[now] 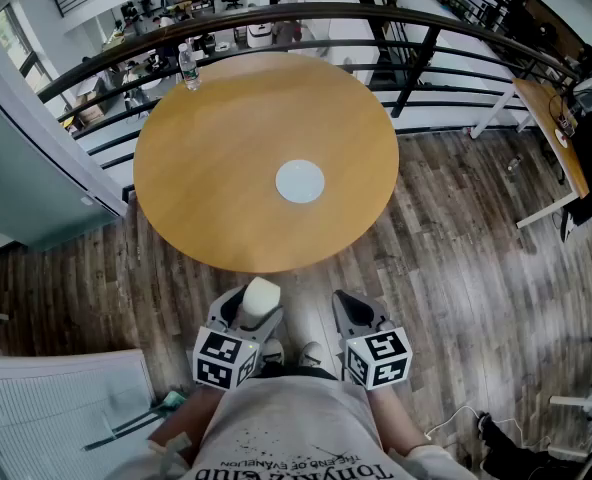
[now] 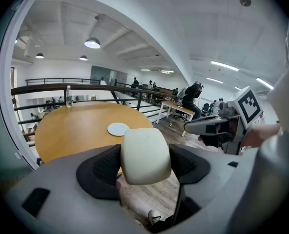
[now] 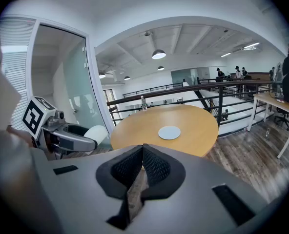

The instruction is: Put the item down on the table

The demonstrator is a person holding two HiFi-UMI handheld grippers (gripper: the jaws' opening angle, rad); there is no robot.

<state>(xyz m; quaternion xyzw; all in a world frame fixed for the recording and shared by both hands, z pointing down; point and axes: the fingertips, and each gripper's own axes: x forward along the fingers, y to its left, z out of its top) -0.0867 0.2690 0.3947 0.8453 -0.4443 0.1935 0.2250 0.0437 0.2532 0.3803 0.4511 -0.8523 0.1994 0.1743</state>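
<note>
the left hand-held gripper (image 2: 145, 162) is pinching a cream rounded item (image 2: 145, 152) between its two black pads. the jaws sit wide apart because the thing is pretty chunky, and it pokes out past the tips. in the head view that gripper is down low and close to the person's shirt (image 1: 286, 428), over the wood floor (image 1: 456, 258) and just short of the near edge of the round table (image 1: 206, 198). so the item is up in the air in front of the table, not on it.

the right hand-held gripper (image 3: 142, 165) is right beside the left one, with its jaws pressed together and nothing between them. both point toward the table and tilt down a bit.

on the table there's a pale round disc (image 1: 300, 181) lying flat, a little toward the near side. a clear water bottle (image 1: 188, 66) stands upright at the far edge, next to the dark railing (image 1: 306, 13).
</note>
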